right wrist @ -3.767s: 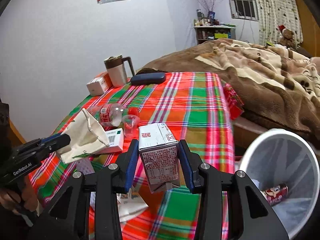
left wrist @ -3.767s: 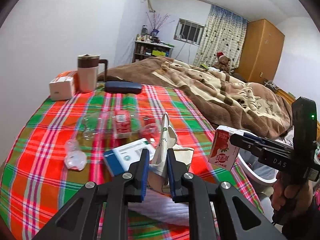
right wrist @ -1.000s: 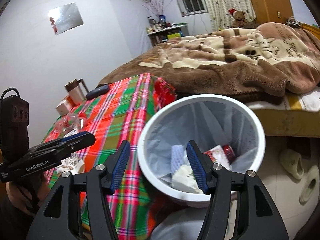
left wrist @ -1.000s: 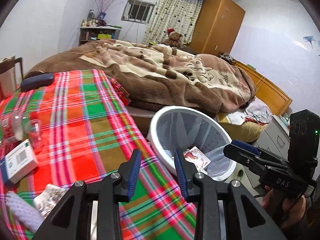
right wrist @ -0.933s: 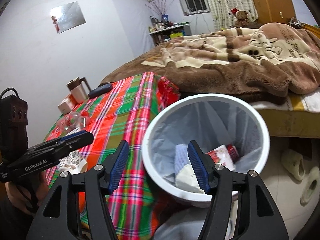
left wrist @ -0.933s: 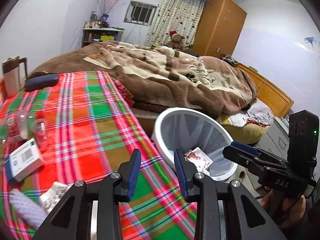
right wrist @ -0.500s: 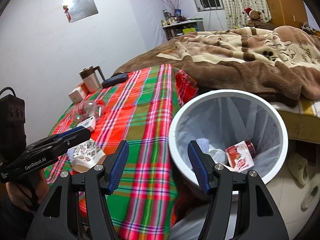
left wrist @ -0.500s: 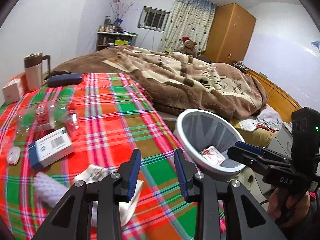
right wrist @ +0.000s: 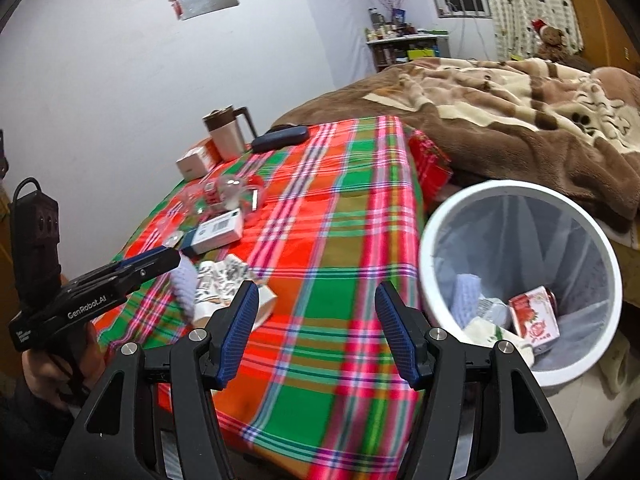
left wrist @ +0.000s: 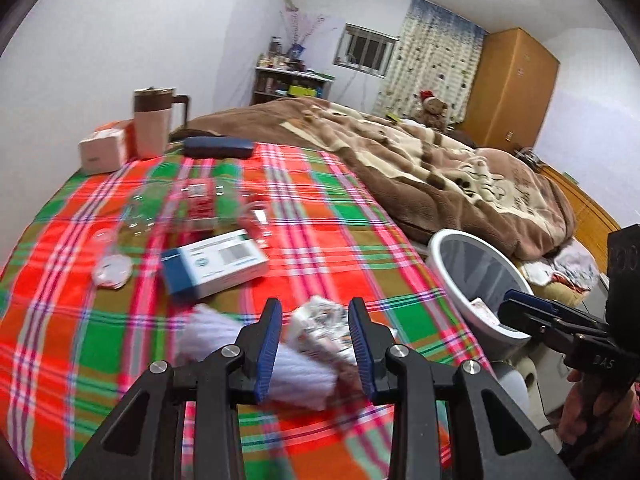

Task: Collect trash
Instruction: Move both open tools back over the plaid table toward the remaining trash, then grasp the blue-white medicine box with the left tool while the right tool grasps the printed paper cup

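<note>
- My left gripper (left wrist: 314,338) is hovering released over the crumpled printed wrapper (left wrist: 324,330), lower centre.
- My right gripper (right wrist: 316,330) is gaping empty beside the white trash bin (right wrist: 434,240), right.

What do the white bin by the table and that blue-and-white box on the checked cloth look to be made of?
The white bin looks like smooth moulded plastic: an even, faintly glossy rim, with a thin translucent liner, probably plastic film, inside. The blue-and-white box looks like printed cardboard: sharp folded edges, flat matte faces with a printed code. The checked cloth seems woven fabric or coated sheeting; blur leaves that open.
</note>
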{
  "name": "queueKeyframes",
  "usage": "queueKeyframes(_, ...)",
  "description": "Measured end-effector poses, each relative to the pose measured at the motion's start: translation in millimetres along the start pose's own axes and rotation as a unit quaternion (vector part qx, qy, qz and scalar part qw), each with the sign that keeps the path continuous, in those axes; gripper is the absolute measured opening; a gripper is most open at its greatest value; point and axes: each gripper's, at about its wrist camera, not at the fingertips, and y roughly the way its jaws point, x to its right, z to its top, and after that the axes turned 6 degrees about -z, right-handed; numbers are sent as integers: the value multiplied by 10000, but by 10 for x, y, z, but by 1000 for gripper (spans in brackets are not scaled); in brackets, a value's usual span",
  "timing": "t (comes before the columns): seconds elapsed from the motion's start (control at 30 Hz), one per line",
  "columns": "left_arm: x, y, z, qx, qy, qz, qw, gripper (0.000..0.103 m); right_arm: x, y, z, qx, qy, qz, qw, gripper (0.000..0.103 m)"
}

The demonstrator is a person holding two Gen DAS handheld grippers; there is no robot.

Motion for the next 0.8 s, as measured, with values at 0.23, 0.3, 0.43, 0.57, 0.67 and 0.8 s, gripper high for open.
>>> queueKeyframes(0.23,-265,-127,-33,79,-230,242,9994,34,-228,93,-3,-137,-274,230,9993,61)
queueKeyframes(0.3,-309,-153,-36,94,-263,276,9992,34,-300,117,-5,-175,-363,305,9987,60)
queueKeyframes(0.43,-419,-197,-43,124,-334,355,9987,34,-445,208,-3,-284,-547,452,9971,58)
queueKeyframes(0.57,-519,-219,-47,144,-394,428,9982,34,-589,318,-15,-405,-729,596,9947,58)
queueKeyframes(0.67,-599,-225,-39,153,-447,491,9977,34,-662,408,-37,-526,-843,651,9929,55)
queueKeyframes(0.8,-724,-198,-7,127,-528,609,9967,34,-739,578,-69,-744,-943,677,9905,49)
